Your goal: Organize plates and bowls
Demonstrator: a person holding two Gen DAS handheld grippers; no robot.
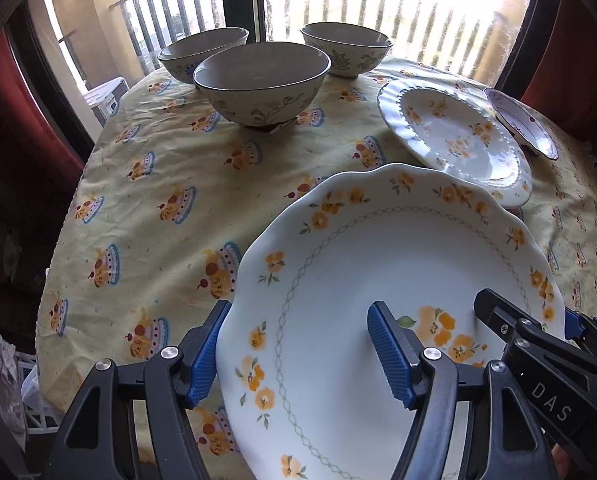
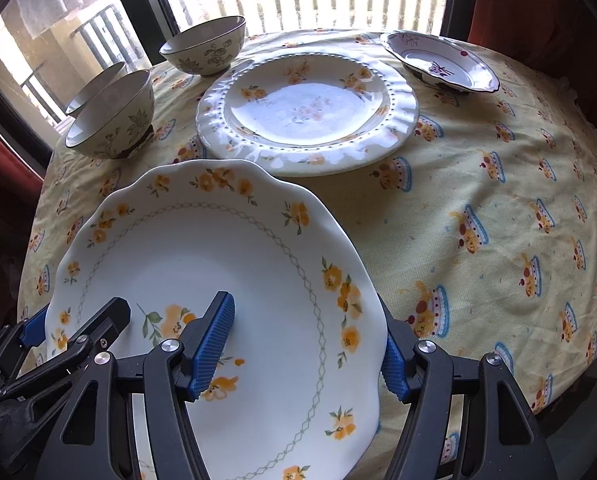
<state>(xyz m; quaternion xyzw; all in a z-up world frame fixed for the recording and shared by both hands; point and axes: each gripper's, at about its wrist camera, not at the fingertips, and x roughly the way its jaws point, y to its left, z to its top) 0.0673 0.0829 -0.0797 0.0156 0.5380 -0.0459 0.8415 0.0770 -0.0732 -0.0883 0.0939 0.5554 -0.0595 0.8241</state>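
Both pairs of blue-padded fingers straddle the rim of one large white plate with yellow flowers: left gripper on its left edge, one pad under the rim and one on the face; right gripper likewise on its right edge. Whether the pads actually press the rim, cannot tell from either view. Plate sits tilted over the near edge of the round table, above a yellow cupcake-print tablecloth. Just behind it, a ruffled floral plate lies flat, near the table's middle. Small purple-trimmed dish at the far right edge. Three grey floral bowls cluster at the far left edge, upright, near one another. Window with balcony railing behind the table.
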